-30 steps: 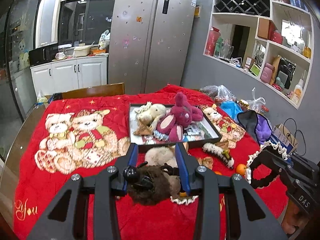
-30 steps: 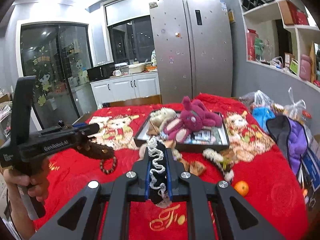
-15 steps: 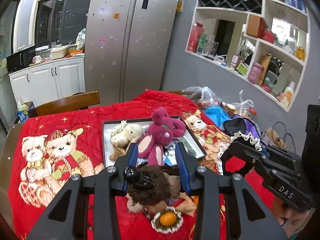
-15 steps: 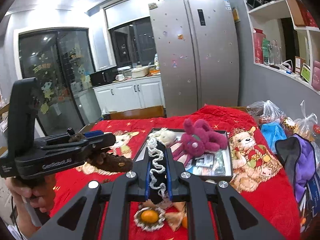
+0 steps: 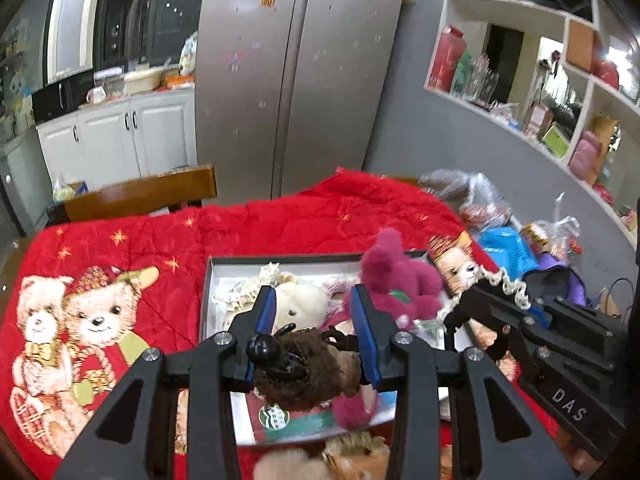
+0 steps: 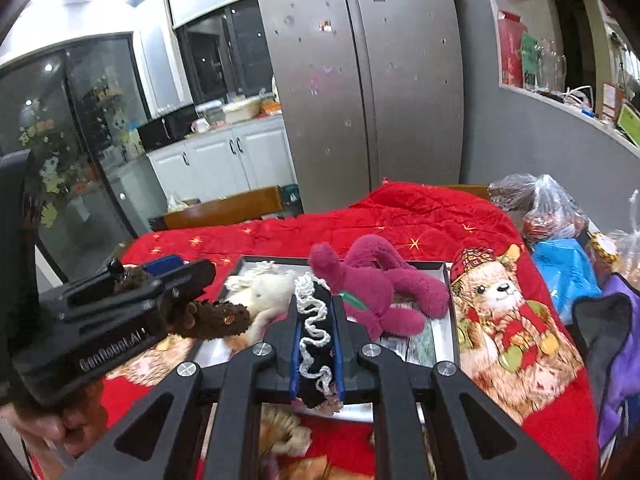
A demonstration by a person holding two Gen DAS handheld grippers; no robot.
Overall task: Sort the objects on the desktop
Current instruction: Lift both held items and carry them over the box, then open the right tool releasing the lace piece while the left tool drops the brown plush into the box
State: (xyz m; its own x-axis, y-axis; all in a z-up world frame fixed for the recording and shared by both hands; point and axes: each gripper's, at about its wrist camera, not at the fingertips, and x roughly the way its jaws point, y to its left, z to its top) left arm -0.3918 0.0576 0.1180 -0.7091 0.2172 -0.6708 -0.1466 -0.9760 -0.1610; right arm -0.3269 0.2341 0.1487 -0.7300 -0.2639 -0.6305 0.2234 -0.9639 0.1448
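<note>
My left gripper (image 5: 314, 312) is shut on a brown furry plush toy (image 5: 308, 372) and holds it above the near edge of the black-rimmed tray (image 5: 280, 258). It also shows in the right wrist view (image 6: 212, 318). My right gripper (image 6: 316, 320) is shut on a black hair band with white lace trim (image 6: 316, 340), held over the tray's (image 6: 447, 280) near side. The band also shows in the left wrist view (image 5: 496, 284). In the tray lie a magenta plush rabbit (image 5: 396, 280), a cream plush (image 5: 300, 304) and some cards.
A red blanket with bear prints (image 5: 92, 320) covers the table. More small plush items lie below the grippers (image 5: 352, 456). Plastic bags (image 6: 548, 204), a blue bag (image 6: 564, 272) and a purple-black item (image 6: 616, 344) sit at the right. A wooden chair (image 5: 140, 196) stands behind.
Both grippers have moved forward toward the tray, each still holding its item. The orange and the lace doily have dropped out of sight below.
</note>
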